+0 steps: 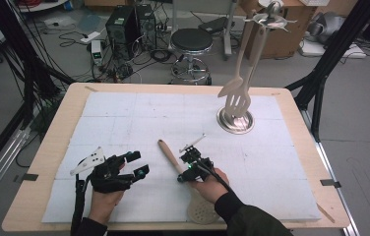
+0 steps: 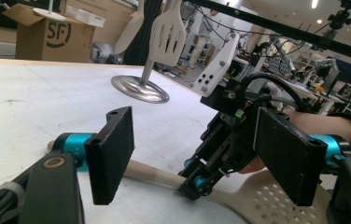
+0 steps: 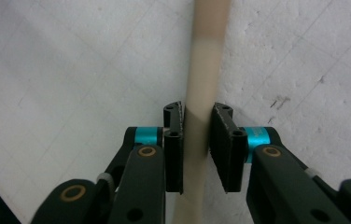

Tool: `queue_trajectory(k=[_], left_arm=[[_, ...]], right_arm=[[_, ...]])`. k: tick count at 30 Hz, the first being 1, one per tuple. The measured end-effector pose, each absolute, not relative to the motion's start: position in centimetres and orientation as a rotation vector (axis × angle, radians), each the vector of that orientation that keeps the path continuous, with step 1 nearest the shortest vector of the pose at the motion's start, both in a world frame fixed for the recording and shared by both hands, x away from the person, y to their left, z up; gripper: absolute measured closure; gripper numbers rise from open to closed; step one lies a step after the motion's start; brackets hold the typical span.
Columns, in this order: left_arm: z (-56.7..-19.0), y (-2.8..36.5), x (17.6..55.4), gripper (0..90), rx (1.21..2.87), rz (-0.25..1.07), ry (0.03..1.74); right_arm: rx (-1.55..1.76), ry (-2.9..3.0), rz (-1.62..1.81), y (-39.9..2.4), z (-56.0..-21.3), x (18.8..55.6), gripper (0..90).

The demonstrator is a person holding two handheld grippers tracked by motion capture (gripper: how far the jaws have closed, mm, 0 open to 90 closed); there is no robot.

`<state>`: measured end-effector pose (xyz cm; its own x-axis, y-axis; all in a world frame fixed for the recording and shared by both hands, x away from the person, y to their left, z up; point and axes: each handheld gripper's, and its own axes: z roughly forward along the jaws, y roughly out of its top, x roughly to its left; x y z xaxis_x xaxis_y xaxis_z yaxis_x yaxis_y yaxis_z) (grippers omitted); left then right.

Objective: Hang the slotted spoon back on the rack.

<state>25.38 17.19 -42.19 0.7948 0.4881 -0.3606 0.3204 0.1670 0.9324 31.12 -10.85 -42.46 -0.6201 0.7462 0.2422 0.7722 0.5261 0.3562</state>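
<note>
The right gripper is closing its jaws around the handle of the beige skimmer spoon, pads pressing both sides. The spoon is lying flat on the white table mat, its long axis running from eleven o'clock down to five. The left gripper, jaws standing wide and empty, is waiting at nine o'clock of it.

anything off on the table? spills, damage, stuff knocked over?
Nothing stands out. The skimmer lies flat on the white mat, its handle between the right gripper's jaws. The rack stands upright with two utensils hanging. No spills or breakage visible.
</note>
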Motion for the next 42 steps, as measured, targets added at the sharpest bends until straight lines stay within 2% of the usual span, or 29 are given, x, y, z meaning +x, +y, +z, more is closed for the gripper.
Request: queue_trajectory(k=[13,42], left_arm=[[-42.3,18.0,25.5,29.5,1.416,0.137,0.724],[-42.5,17.8,25.4,29.5,1.43,0.138,0.724]], right_arm=[[-1.259,-2.525,-0.836,-13.3,-42.9,32.2,78.6],[-1.309,-2.203,-1.574,-23.2,-38.4,30.8,78.4]])
